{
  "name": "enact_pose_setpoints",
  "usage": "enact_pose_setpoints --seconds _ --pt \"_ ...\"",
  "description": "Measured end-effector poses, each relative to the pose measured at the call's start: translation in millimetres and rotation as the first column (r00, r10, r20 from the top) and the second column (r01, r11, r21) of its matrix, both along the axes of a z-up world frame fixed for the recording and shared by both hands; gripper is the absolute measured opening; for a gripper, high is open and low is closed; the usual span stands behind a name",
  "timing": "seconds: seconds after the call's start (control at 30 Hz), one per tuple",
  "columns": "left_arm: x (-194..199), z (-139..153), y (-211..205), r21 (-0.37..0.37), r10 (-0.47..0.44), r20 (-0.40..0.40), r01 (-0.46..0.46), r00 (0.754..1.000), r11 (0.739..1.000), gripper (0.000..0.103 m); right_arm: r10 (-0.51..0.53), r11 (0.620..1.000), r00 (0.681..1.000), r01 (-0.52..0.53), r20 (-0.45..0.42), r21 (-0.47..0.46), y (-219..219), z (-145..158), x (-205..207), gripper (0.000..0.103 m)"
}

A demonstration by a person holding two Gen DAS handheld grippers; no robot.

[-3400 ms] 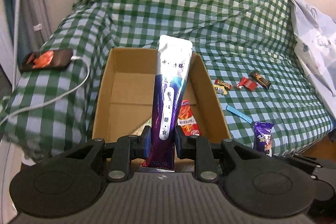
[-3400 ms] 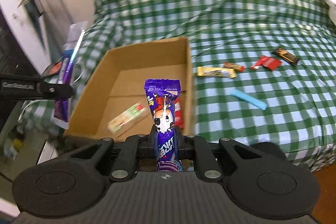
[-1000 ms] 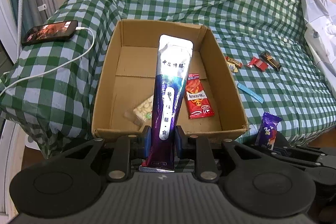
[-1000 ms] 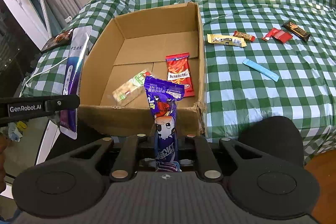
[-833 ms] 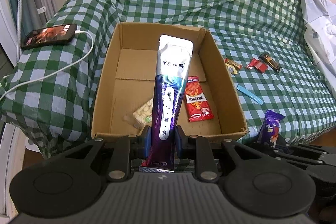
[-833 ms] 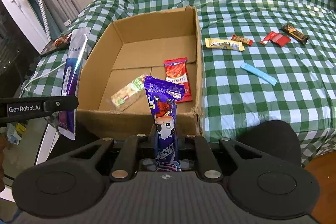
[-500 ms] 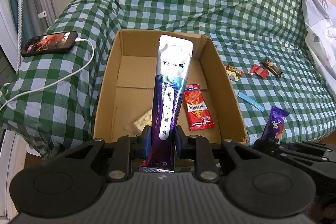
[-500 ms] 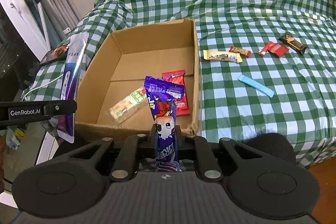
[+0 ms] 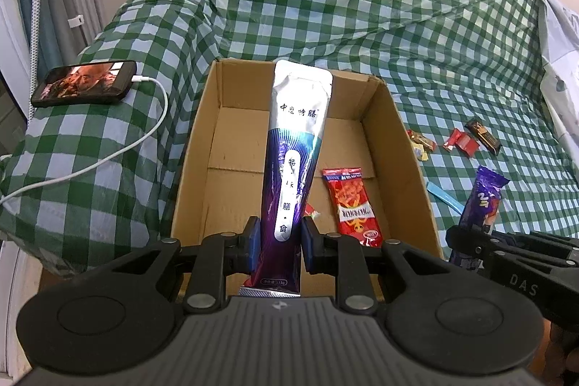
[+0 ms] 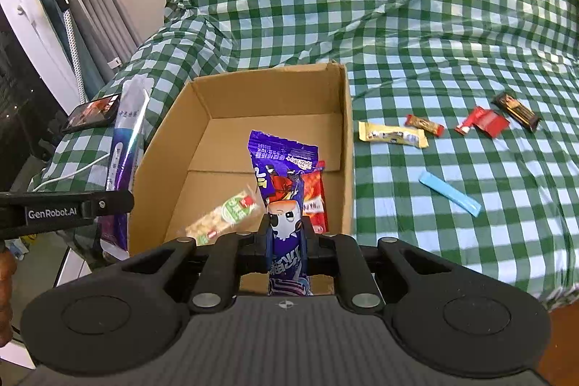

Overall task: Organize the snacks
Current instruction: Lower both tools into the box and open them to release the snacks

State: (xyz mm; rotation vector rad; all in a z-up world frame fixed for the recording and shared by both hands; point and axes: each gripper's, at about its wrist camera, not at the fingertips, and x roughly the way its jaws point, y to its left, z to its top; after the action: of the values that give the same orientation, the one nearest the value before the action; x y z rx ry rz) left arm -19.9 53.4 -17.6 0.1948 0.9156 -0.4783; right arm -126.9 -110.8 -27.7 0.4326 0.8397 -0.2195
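Tongs clamp sachets upright: left tongs (image 9: pixel 278 243) silver sachet (image 9: pixel 295 147), right tongs (image 10: pixel 286 241) purple sachet (image 10: pixel 280 183)

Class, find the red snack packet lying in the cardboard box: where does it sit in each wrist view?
Left wrist view: red snack packet right of centre, on the box floor.
Right wrist view: red snack packet near centre, partly behind the purple wrapper.
Shared landmark: cardboard box.

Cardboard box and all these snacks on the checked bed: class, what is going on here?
A person holds tongs in each hand above the open brown cardboard box. The left tongs grip a tall silver-and-purple sachet; the right tongs grip a purple cartoon-printed snack packet. A red snack packet already lies inside. Several wrapped snacks, including a blue stick, remain on the green checked cover.
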Motion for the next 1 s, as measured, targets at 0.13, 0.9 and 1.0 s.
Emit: enact_pose_setpoints --seconds 0.13,0.9,1.0 --pt "15 -6 -4 0.002 0.005 -0.012 -0.005 1.0 1.0 0.026 0.014 1.0 1.0 -0.014 -0.016 0.003 -2 -5 18 0.015" --pt "79 -62 -20 0.107 0.075 -0.129 -0.062 0.989 0.992 0.092 -0.003 1.0 0.984 0.008 -0.177 0.026 -20 -69 99 0.083" --pt "77 -59 -13 0.11 0.103 -0.113 -0.091 0.988 0.99 0.103 -0.002 0.999 0.986 0.008 -0.165 0.036 -21 -66 97 0.084"
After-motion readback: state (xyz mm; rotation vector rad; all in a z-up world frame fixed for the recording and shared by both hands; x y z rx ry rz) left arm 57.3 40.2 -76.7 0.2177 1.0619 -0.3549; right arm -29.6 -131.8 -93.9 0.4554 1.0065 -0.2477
